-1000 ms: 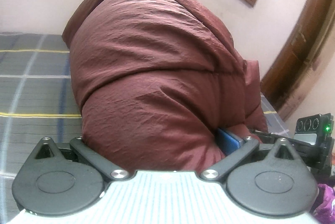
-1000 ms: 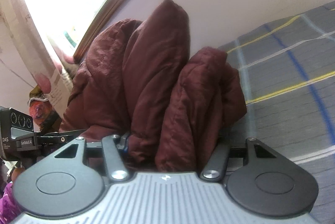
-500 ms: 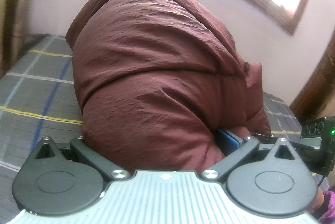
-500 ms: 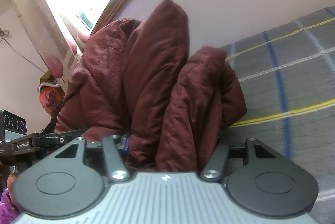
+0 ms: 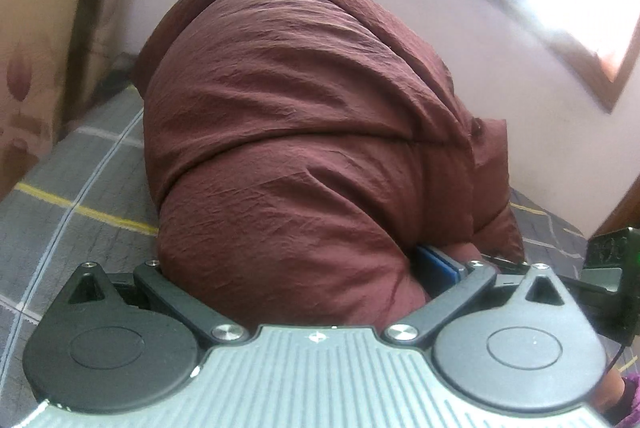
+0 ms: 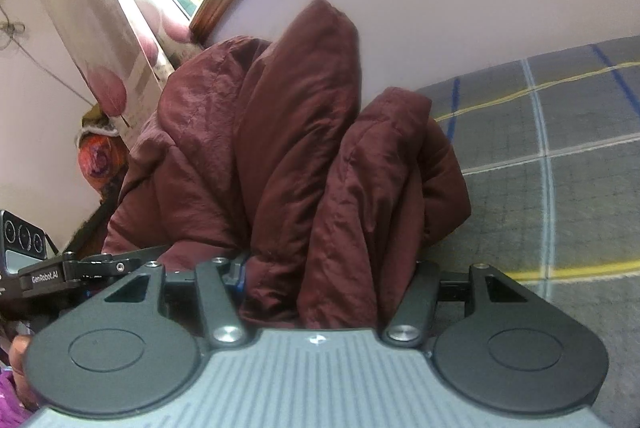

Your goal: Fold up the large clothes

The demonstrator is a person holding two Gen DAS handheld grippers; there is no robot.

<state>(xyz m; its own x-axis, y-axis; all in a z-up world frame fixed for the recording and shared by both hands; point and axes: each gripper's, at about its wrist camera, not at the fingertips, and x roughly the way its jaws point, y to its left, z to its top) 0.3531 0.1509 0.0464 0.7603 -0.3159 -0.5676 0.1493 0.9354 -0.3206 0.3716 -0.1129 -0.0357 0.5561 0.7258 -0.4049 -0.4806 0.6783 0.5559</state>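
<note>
Both grippers, left gripper and right gripper, pinch the bunched maroon jacket in their jaws above the bed; next, lay it flat for folding.

I count one large garment, a maroon padded jacket, bunched into a single mound on the one bed that carries it, rising near the bed's far edge by the wall. From my right wrist camera the jacket shows three upright folds side by side. I have two grippers: the left gripper and the right gripper, each with two fingers, so four fingers, though cloth hides most of them. I see one window, one curtain and one orange bundle beyond the bed's corner.
</note>
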